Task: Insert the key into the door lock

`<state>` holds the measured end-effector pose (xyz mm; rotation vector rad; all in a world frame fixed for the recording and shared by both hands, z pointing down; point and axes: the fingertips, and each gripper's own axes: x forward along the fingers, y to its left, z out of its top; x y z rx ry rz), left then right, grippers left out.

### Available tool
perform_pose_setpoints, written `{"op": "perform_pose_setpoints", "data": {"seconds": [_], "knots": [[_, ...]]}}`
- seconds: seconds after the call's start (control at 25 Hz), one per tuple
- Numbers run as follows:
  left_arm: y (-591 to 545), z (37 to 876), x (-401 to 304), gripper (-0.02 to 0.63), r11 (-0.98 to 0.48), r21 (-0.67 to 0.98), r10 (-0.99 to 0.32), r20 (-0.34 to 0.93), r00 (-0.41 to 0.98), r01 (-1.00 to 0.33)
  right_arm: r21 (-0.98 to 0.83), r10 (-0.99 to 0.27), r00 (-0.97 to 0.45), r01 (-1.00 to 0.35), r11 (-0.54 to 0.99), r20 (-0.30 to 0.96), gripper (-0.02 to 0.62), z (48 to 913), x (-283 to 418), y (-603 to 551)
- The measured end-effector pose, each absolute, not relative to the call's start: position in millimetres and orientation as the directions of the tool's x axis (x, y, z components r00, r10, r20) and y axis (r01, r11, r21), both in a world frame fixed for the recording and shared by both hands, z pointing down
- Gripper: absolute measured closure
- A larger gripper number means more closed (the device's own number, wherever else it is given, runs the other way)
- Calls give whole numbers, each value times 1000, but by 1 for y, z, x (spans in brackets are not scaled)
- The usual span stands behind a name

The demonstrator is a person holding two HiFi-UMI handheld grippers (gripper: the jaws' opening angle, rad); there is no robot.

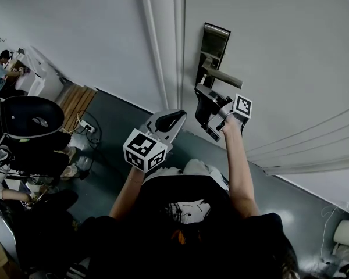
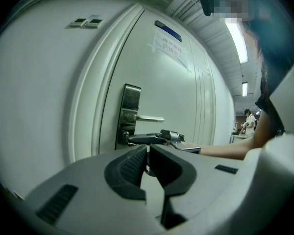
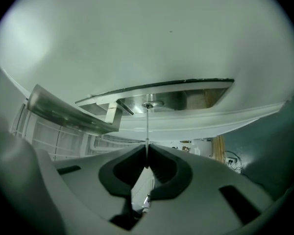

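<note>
A steel lock plate [image 1: 212, 48] with a lever handle [image 1: 224, 76] is set in the white door [image 1: 279, 51]. My right gripper [image 1: 199, 90] is up against the plate just under the handle. It is shut on a thin key [image 3: 147, 131], whose blade runs from the jaws straight to the round keyhole [image 3: 149, 104], its tip at or in the hole. My left gripper [image 1: 177, 118] hangs lower left, off the door, shut with nothing visible in it. The left gripper view shows the lock plate [image 2: 131, 99], the handle [image 2: 149, 118] and my right gripper [image 2: 129, 140] at the plate.
The door frame [image 1: 160, 45] runs just left of the lock. Grey floor [image 1: 113, 127] lies below. A black chair [image 1: 32, 118], wooden slats [image 1: 75, 100] and a power strip [image 1: 86, 127] stand at the left, with a seated person [image 1: 0, 74] beyond.
</note>
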<state>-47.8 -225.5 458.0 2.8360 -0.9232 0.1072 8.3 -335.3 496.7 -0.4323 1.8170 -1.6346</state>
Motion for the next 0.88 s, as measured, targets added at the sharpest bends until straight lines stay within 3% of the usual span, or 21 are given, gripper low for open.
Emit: {"op": "perform_pose_setpoints", "data": {"seconds": [0.56,0.88], "knots": [[-239,461,-55,583,-778,139,-601,119,791,-612,-978,-646,-736,124,169,-205,575,505,21,-353],[-243,460,-53,583,-784,144,-591,129,796,-604,-969,-756,-620,233,79,-211,572,507,31,-355]]}}
